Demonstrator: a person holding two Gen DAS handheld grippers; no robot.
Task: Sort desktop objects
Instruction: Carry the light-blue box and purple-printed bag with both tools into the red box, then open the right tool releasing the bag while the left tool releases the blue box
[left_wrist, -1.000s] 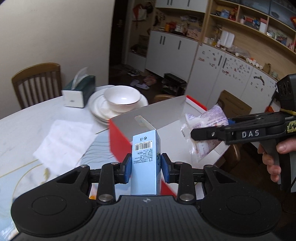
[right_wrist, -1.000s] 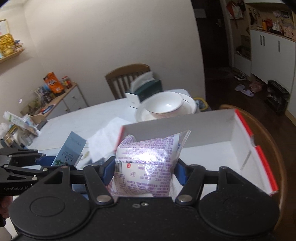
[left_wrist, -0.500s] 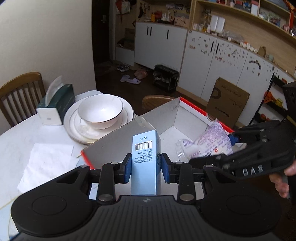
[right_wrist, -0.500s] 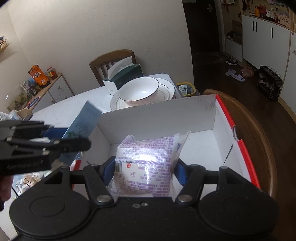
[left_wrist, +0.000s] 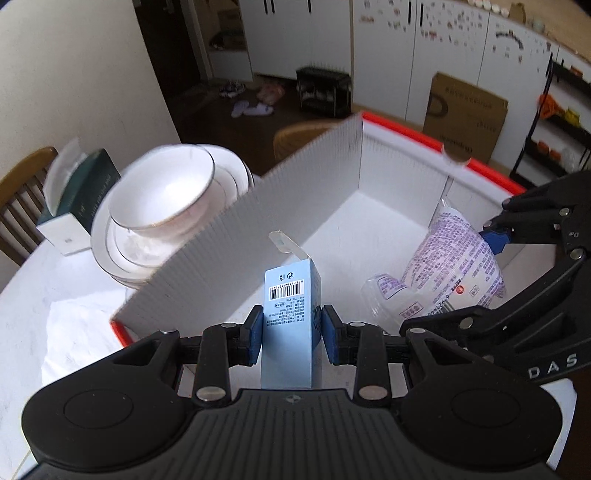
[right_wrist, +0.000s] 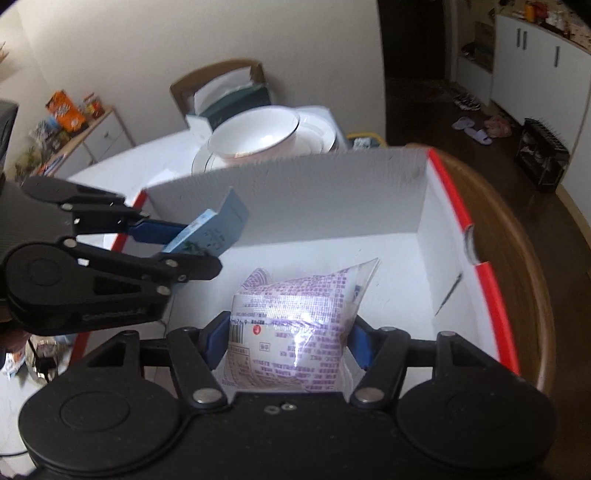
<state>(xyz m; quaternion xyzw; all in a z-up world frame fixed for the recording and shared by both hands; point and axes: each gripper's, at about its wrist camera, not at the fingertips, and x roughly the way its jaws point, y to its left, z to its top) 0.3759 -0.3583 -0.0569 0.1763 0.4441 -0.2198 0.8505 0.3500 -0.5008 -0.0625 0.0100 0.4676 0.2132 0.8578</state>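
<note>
My left gripper (left_wrist: 291, 334) is shut on a light blue carton (left_wrist: 290, 317) with a barcode and holds it over the near left part of the red-rimmed white box (left_wrist: 295, 195). My right gripper (right_wrist: 288, 343) is shut on a clear snack packet with purple print (right_wrist: 291, 332) and holds it inside the box (right_wrist: 332, 184), above its white floor. The packet (left_wrist: 454, 273) and right gripper (left_wrist: 495, 258) show at the right of the left wrist view. The carton (right_wrist: 210, 232) and left gripper (right_wrist: 177, 247) show at the left of the right wrist view.
A white bowl on stacked plates (left_wrist: 166, 203) stands just beyond the box's far wall, with a dark green tissue box (left_wrist: 77, 206) behind it. White paper (left_wrist: 81, 325) lies on the table left of the box. A wooden chair rim (right_wrist: 532, 280) curves around the box's right side.
Both grippers have moved forward and down over the box. The carton and the packet now hang inside its walls, each still gripped.
</note>
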